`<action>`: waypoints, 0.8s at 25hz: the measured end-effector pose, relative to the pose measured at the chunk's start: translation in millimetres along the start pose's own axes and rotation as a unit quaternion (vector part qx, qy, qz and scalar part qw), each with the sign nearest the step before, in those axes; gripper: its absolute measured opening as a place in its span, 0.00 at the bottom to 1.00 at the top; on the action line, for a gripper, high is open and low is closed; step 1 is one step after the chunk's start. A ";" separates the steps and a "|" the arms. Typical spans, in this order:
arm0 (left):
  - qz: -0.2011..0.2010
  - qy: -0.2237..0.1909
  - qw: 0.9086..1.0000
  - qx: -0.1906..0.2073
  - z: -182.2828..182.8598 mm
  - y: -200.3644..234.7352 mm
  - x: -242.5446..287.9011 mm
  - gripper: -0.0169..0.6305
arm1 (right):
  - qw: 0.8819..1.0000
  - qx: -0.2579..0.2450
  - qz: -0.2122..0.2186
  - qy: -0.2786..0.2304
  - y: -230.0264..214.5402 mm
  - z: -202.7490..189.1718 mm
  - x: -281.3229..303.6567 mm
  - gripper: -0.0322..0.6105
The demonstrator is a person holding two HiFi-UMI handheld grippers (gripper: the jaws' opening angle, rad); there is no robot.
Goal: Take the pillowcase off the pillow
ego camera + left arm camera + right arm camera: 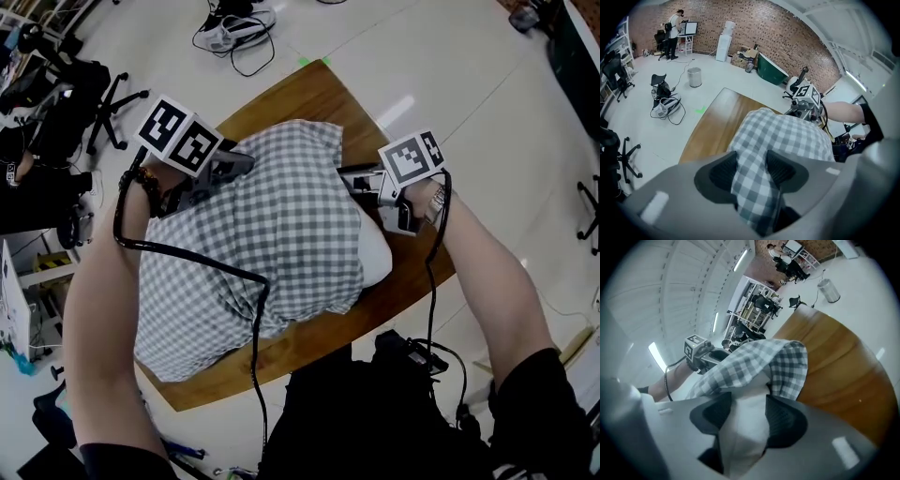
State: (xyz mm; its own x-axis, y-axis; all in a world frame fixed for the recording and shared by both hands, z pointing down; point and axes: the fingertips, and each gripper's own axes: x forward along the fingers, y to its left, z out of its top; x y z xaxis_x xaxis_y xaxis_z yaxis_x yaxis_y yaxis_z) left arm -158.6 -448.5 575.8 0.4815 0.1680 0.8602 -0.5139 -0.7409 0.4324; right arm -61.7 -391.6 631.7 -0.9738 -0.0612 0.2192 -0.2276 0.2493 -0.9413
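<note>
The left gripper (752, 164) angled down over the desk (309, 94), its jaws pinching the checked pillowcase (272, 234). The right gripper (747, 411) lay nearly level, its jaws part-open and clasping the white pillow (377, 255) that poked from the pillowcase.

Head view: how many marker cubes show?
2. One cube on the left tool, at the checked pillowcase's far-left corner; one on the right tool, beside the white pillow's exposed edge. None appears hidden.

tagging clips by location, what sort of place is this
Probably an open lab or workshop-style office: a long brick wall, rolling office chairs, metal shelving racks loaded with gear, and a tangle of cables on the pale floor.
</note>
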 end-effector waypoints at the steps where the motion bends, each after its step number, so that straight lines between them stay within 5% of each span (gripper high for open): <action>1: 0.000 0.001 1.000 0.001 1.0 1.9 -5.2 0.34 | 1.000 0.005 0.006 0.005 6.8 2.5 4.0 0.37; 4: 0.013 -0.001 1.000 0.006 7.9 8.8 -24.4 0.22 | 1.000 -0.012 0.007 0.015 29.0 15.5 9.6 0.10; 9: 0.066 -0.018 0.998 -0.004 13.1 13.3 -42.9 0.08 | 0.996 -0.082 -0.041 -0.005 38.3 28.0 -15.0 0.07; 20: 0.161 -0.029 0.984 -0.076 -35.6 -12.2 -72.4 0.05 | 0.958 -0.241 -0.157 -0.023 76.5 -9.6 -53.8 0.06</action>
State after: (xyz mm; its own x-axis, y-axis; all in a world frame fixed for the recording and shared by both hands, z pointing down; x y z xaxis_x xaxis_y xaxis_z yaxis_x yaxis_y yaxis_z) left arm -212.5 -428.5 517.9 0.3132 -0.1004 0.9444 -0.7449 -0.6428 0.1787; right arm -26.7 -359.9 550.3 -0.8588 -0.2453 0.4497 -0.4942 0.6283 -0.6009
